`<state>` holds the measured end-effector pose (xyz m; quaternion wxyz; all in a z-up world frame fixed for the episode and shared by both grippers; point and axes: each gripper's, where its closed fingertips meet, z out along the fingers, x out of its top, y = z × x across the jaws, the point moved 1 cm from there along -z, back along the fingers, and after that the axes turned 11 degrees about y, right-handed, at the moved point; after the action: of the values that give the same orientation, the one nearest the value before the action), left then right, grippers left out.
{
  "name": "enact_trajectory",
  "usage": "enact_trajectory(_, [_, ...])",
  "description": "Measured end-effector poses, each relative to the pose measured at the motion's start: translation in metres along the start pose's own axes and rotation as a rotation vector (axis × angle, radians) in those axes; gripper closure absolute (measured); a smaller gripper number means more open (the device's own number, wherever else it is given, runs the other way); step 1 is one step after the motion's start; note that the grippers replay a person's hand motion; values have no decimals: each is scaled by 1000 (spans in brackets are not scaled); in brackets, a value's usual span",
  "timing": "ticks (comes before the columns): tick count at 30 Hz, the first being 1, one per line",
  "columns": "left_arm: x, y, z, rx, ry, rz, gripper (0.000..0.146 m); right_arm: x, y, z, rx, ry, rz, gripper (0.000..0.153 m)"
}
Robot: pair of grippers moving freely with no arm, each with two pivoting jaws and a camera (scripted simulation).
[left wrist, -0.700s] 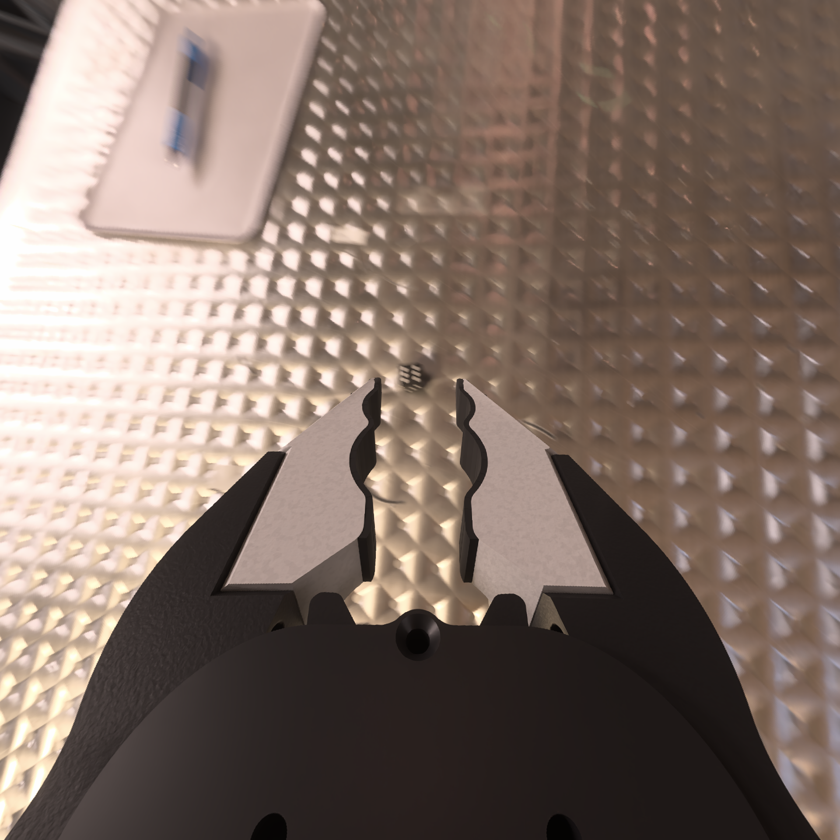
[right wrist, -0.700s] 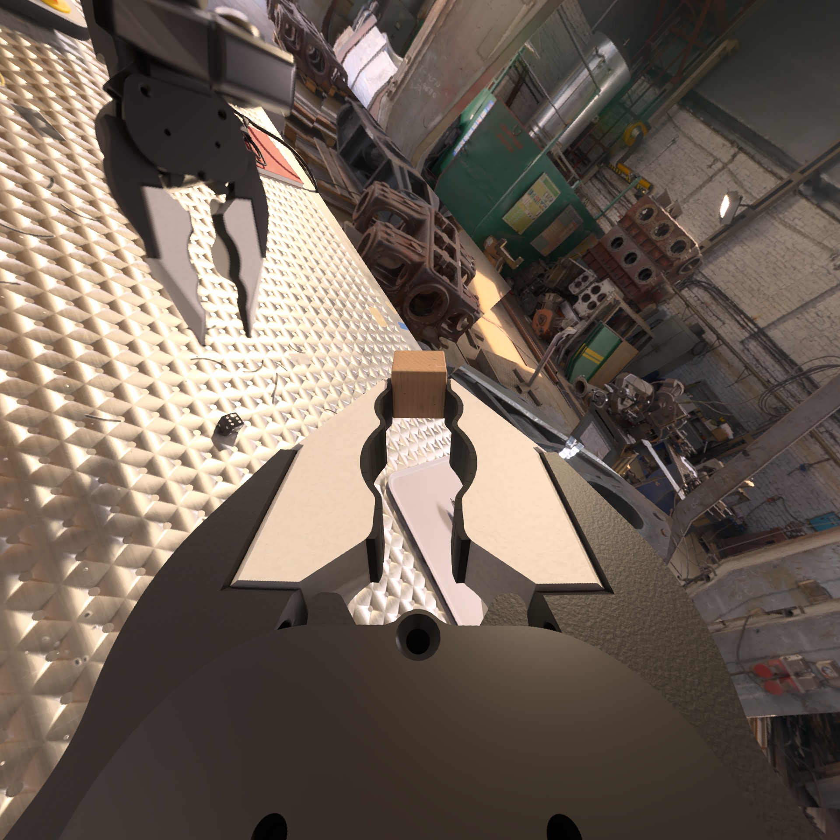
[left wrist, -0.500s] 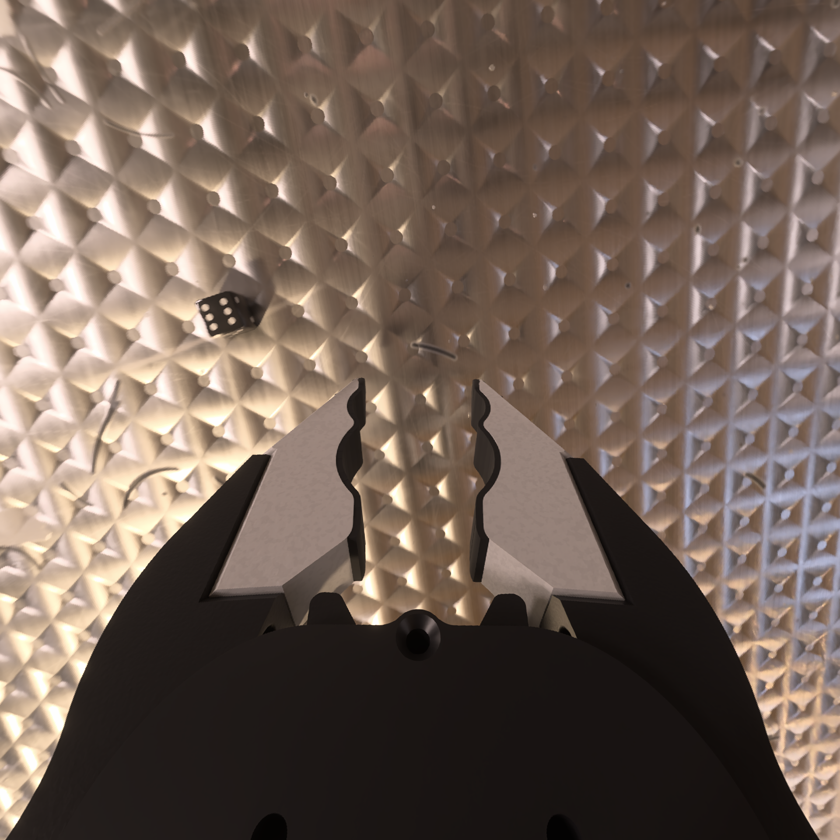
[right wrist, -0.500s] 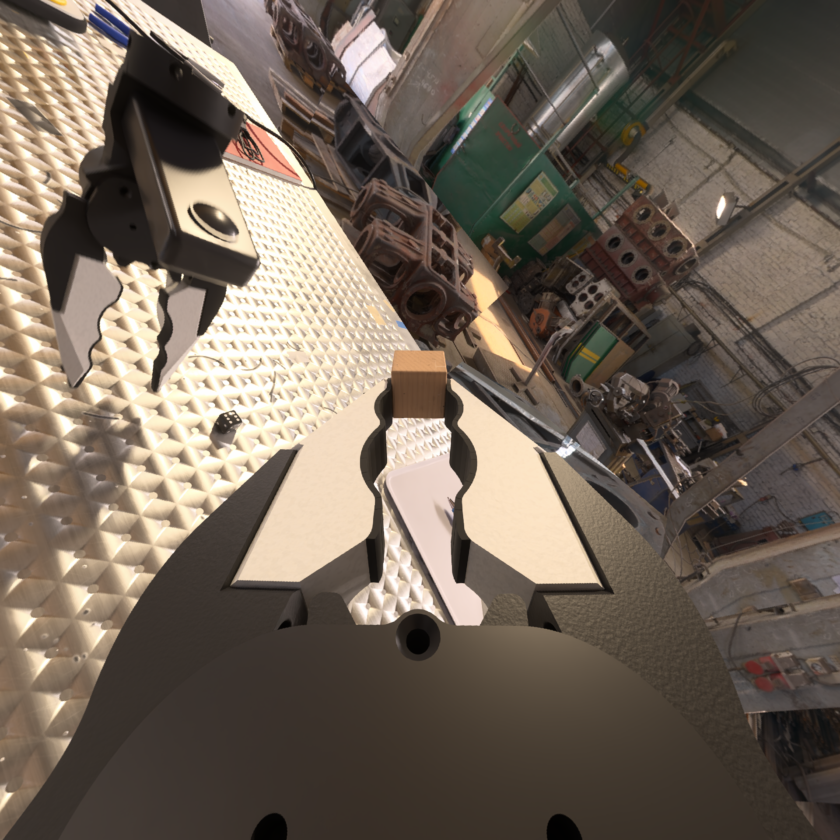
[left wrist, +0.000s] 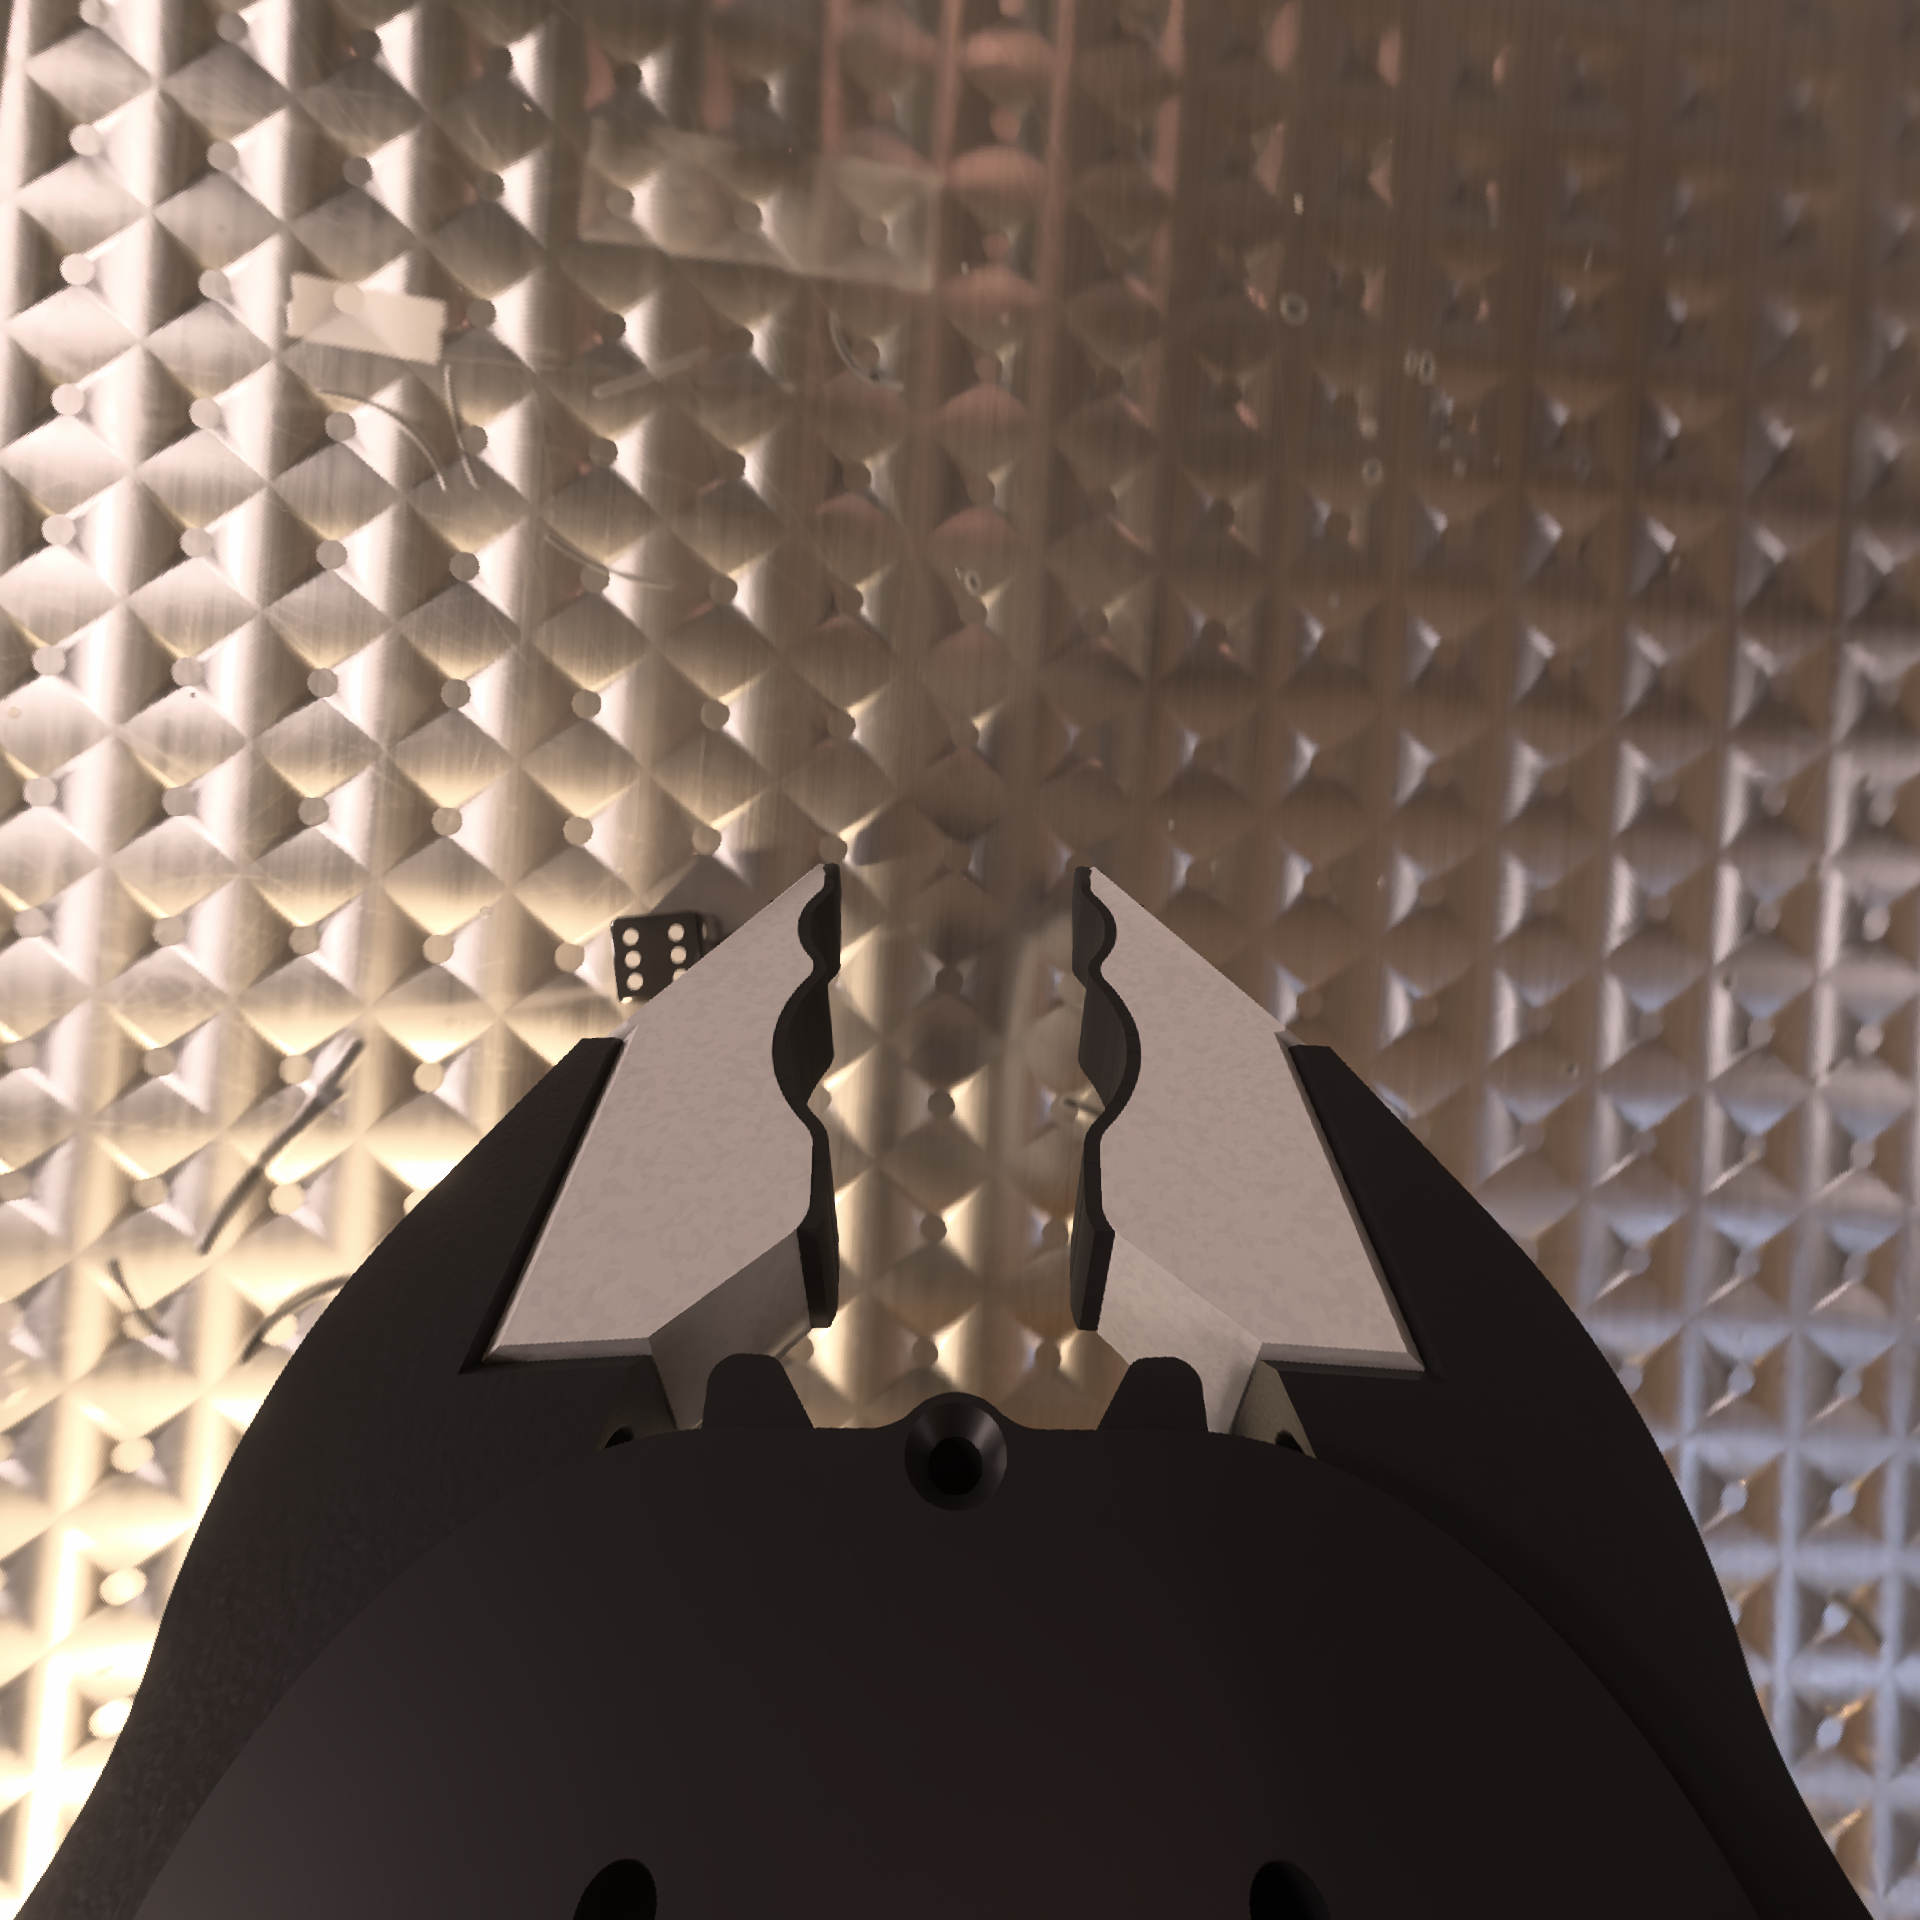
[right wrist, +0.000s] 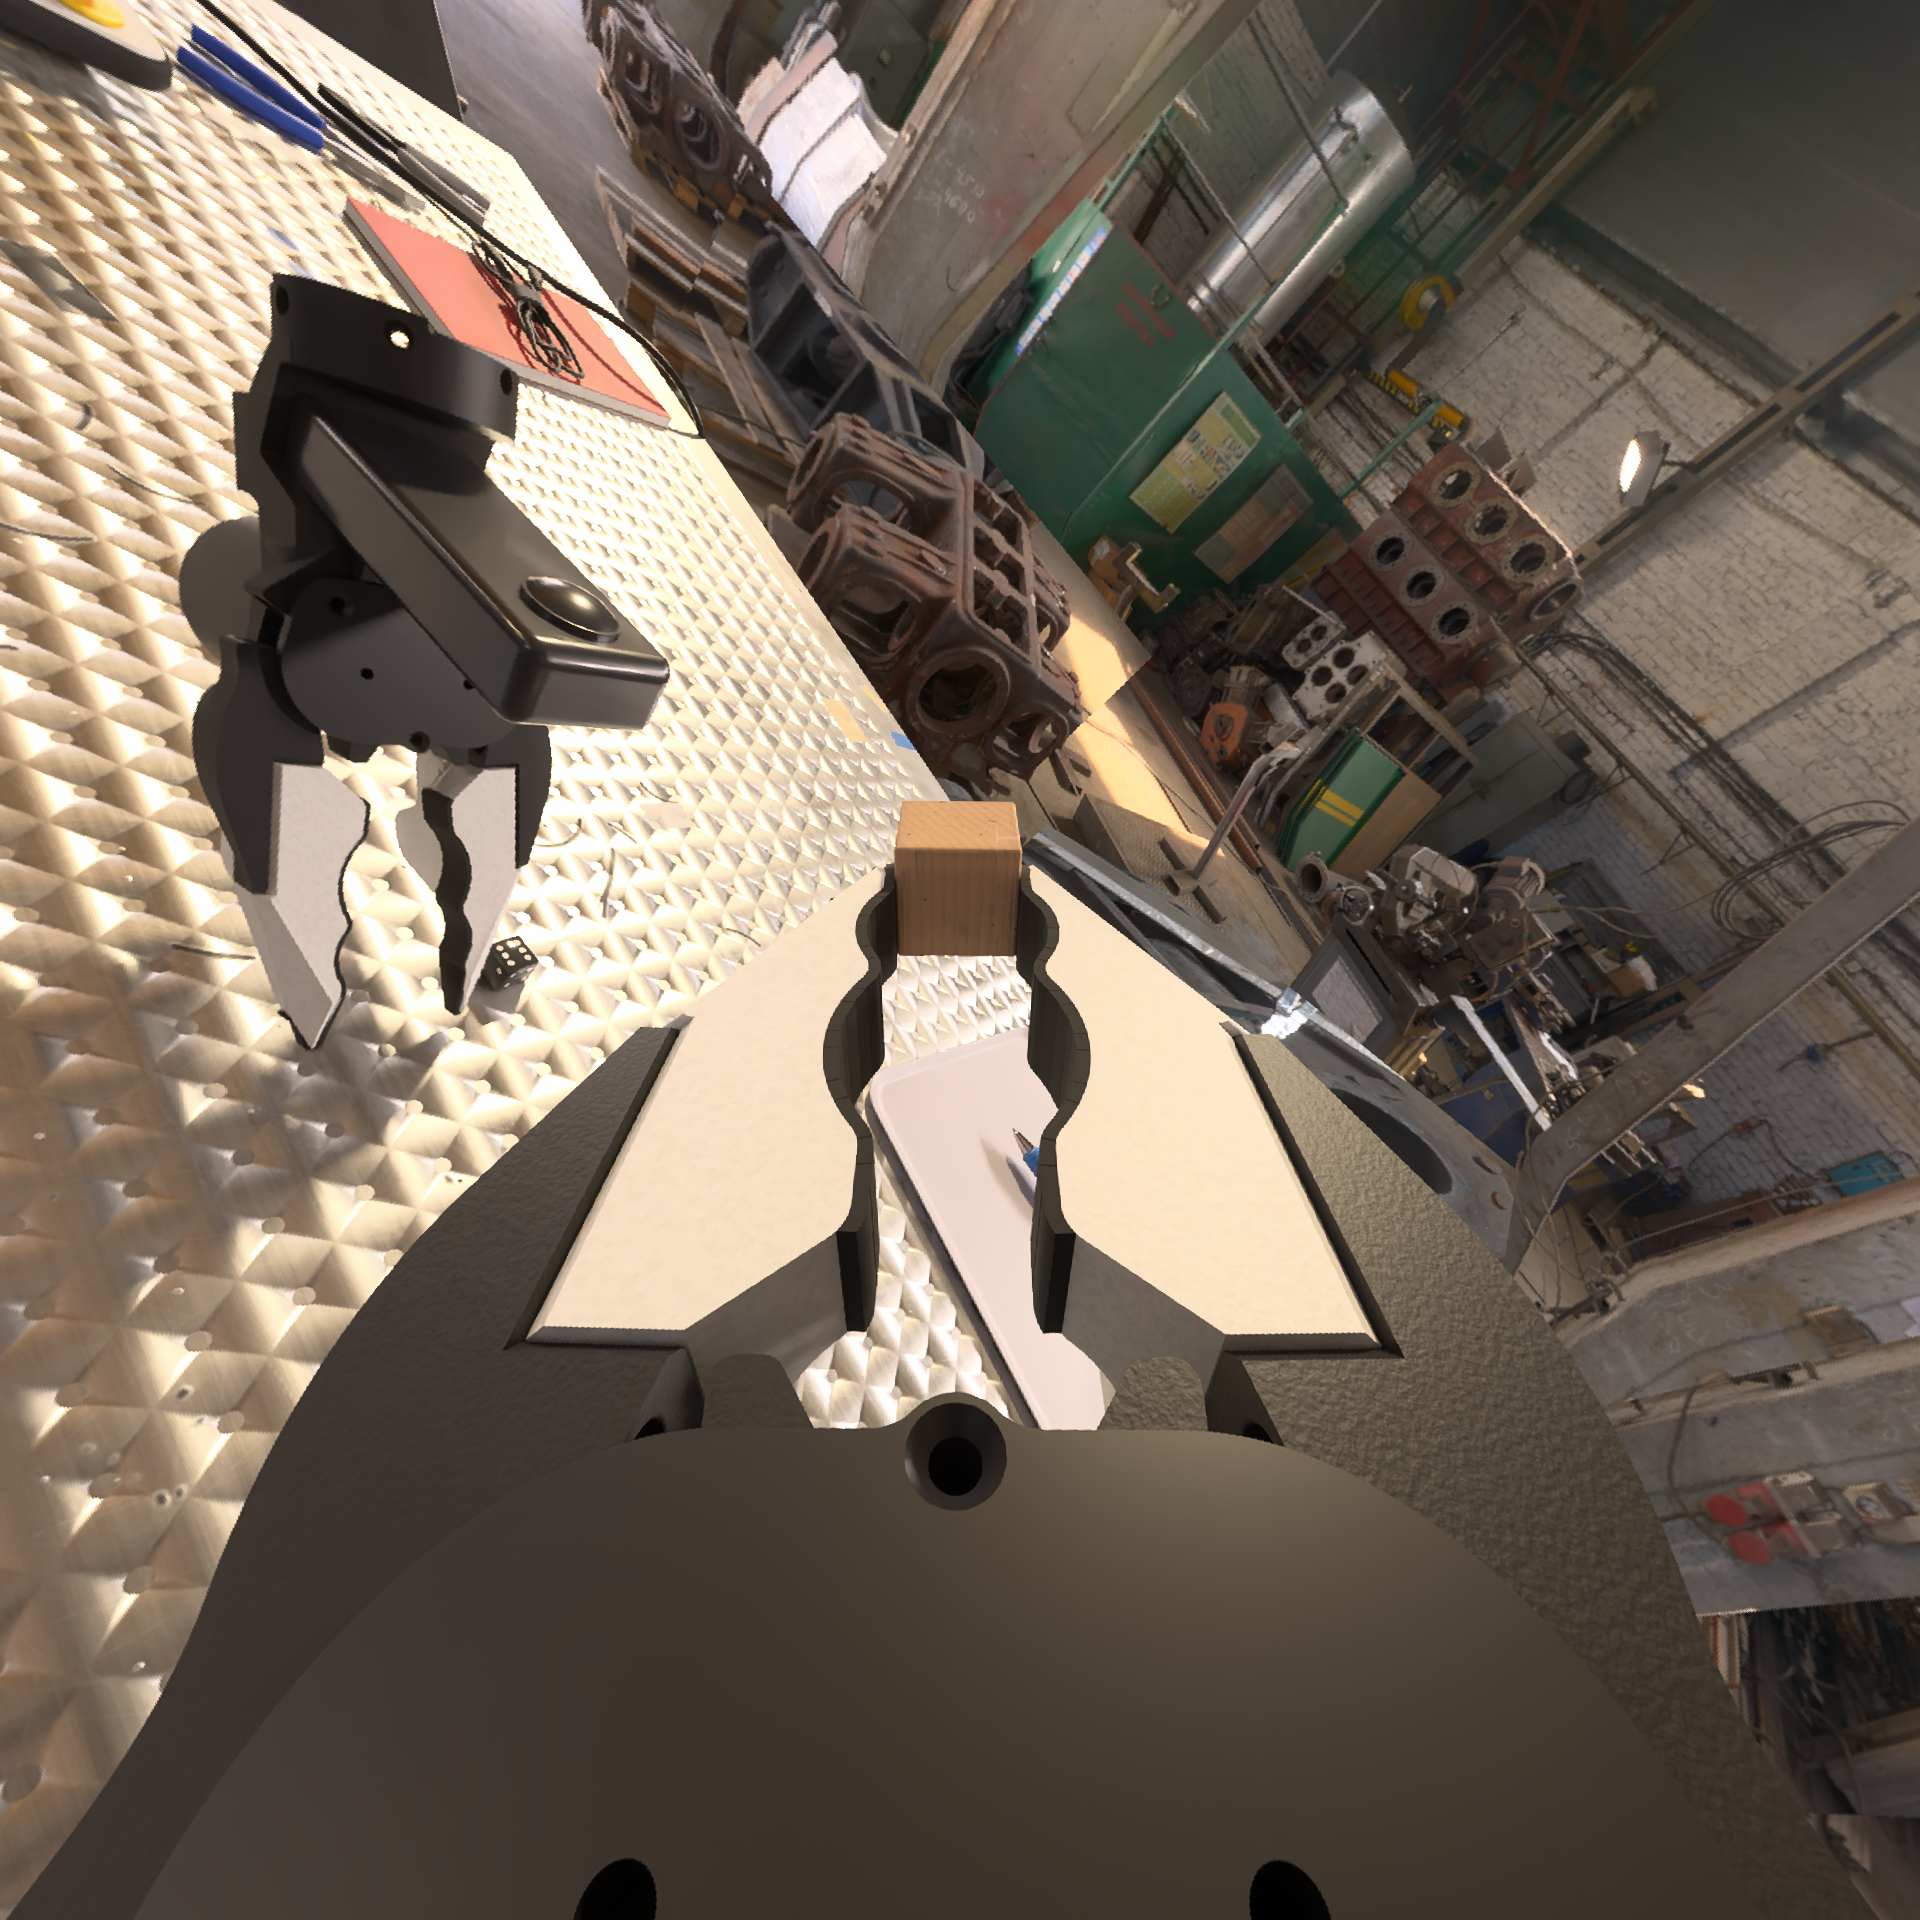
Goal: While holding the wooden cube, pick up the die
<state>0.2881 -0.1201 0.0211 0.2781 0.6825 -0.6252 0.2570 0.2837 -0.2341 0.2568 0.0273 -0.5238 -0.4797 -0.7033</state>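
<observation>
The right hand-held gripper [right wrist: 956, 894] clamps the wooden cube [right wrist: 956, 878] between its fingertips, raised above the patterned metal tabletop [right wrist: 156, 1195]. The left hand-held gripper [left wrist: 954, 883] points down at the tabletop [left wrist: 1351, 623] with its jaws parted and empty; the black die [left wrist: 657, 954] lies just outside its left finger [left wrist: 717, 1081], not between the jaws.
</observation>
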Motion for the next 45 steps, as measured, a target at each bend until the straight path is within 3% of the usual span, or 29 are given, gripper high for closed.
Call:
enact_trajectory(5, [-19, -12, -33, 45, -128, 159, 110, 0, 0, -1, 5, 1, -2, 131])
enact_trajectory(10, [0, -28, -62, 120, 50, 79, 106, -2, 1, 0, -1, 0, 4, 131])
enact_trajectory(17, [-7, -37, -18, 190, -7, -3, 95, -3, 1, 3, -18, -3, -13, 131])
enact_trajectory(19, [-10, -44, -10, 234, -20, -17, 100, -3, -1, 5, -15, -1, -17, 131])
enact_trajectory(23, [-9, -51, -8, 281, -1, 79, 123, -4, -3, 9, -11, 1, -16, 131])
enact_trajectory(26, [-12, -61, -14, 310, -12, 144, 128, -6, -7, 14, -8, 1, -13, 131])
enact_trajectory(30, [-5, -81, -44, 412, 64, 165, 128, -10, -15, 22, 0, -10, -32, 131])
enact_trajectory(33, [16, -95, -86, 552, 165, 187, 128, -18, -24, 30, 16, -36, -52, 131])
enact_trajectory(38, [39, -97, -145, 717, 200, 261, 128, -33, -46, 46, 64, -84, -120, 131])
enact_trajectory(42, [51, -85, -165, 797, 125, 378, 128, -43, -63, 56, 109, -100, -184, 131])
enact_trajectory(45, [63, -68, -159, 779, 89, 452, 128, -53, -72, 61, 132, -126, -209, 131])
